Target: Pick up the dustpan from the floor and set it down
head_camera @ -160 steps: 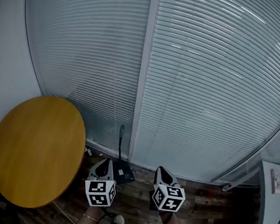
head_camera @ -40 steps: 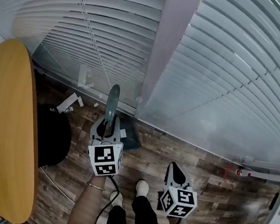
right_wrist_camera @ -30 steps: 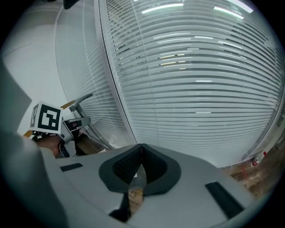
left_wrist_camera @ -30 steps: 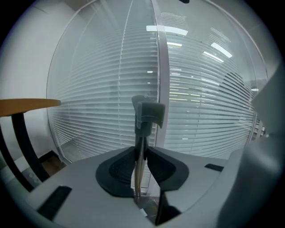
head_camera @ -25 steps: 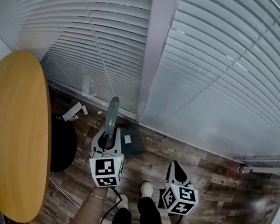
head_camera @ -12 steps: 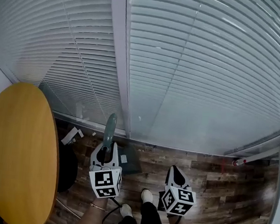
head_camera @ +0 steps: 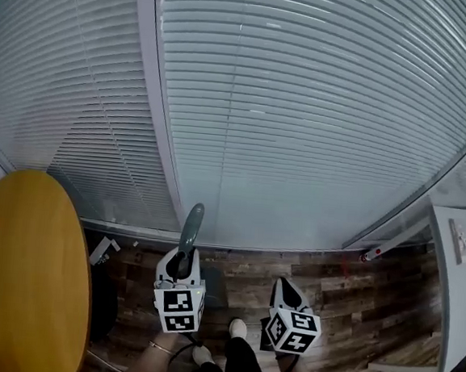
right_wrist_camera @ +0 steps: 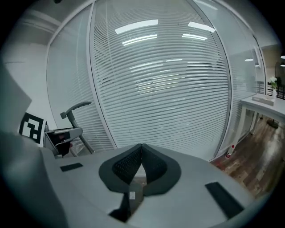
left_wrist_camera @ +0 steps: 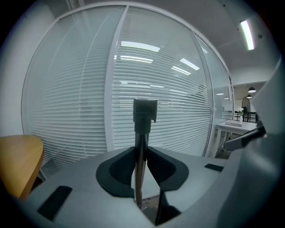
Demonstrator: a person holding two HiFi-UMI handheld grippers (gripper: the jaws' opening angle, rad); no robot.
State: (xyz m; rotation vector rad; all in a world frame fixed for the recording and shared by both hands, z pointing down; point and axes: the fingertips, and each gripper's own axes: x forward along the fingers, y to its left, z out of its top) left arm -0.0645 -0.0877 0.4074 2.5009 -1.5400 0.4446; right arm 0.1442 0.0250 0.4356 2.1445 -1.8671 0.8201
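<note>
Your left gripper (head_camera: 179, 262) is clamped narrow on the dustpan (head_camera: 190, 228). In the left gripper view its pads press both sides of the thin handle (left_wrist_camera: 141, 129). The handle's long axis stands upright, with its capped end up toward the blinds (head_camera: 303, 130) and the dark pan (head_camera: 214, 286) down by your feet above the wood floor (head_camera: 352, 305) – you can't tell what lies in the pan. Your right gripper (right_wrist_camera: 141, 148) has its jaws pressed together on nothing. The round table (head_camera: 22, 276) sits to your left.
</note>
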